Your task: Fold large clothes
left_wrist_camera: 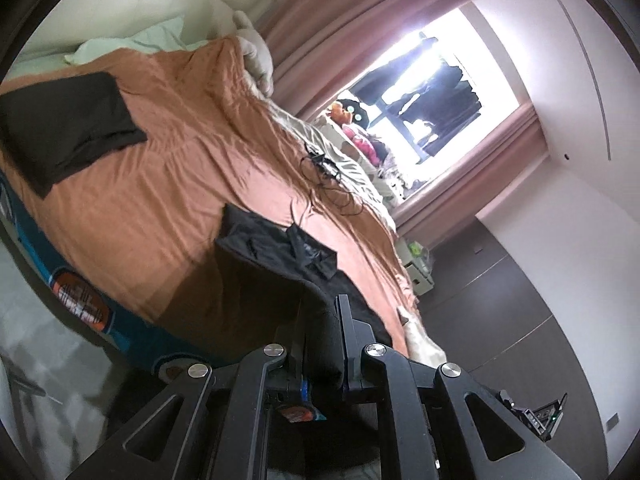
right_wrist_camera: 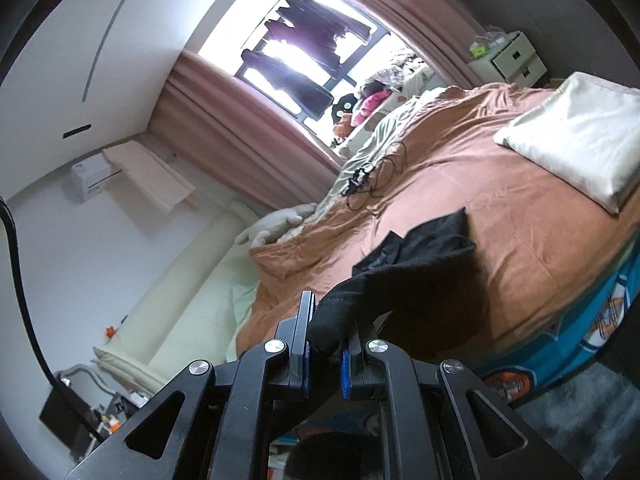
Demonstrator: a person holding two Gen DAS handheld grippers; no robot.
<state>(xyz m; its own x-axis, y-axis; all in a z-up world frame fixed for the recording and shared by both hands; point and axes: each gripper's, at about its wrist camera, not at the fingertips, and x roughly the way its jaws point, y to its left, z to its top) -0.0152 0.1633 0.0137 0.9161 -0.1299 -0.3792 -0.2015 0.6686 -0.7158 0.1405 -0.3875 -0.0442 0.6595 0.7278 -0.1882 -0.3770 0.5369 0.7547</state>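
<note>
A: How is the left tool (left_wrist_camera: 322, 332) seen?
B: It is clamped on a black garment (left_wrist_camera: 280, 248), which is draped ahead of it over the orange bedspread (left_wrist_camera: 168, 184).
A: And the right tool (right_wrist_camera: 326, 340)?
B: A bunched edge of black cloth (right_wrist_camera: 424, 256) is pinched there too, raised off the bed just beyond its fingers.

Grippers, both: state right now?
Left gripper: shut on the black garment.
Right gripper: shut on the same black garment.
</note>
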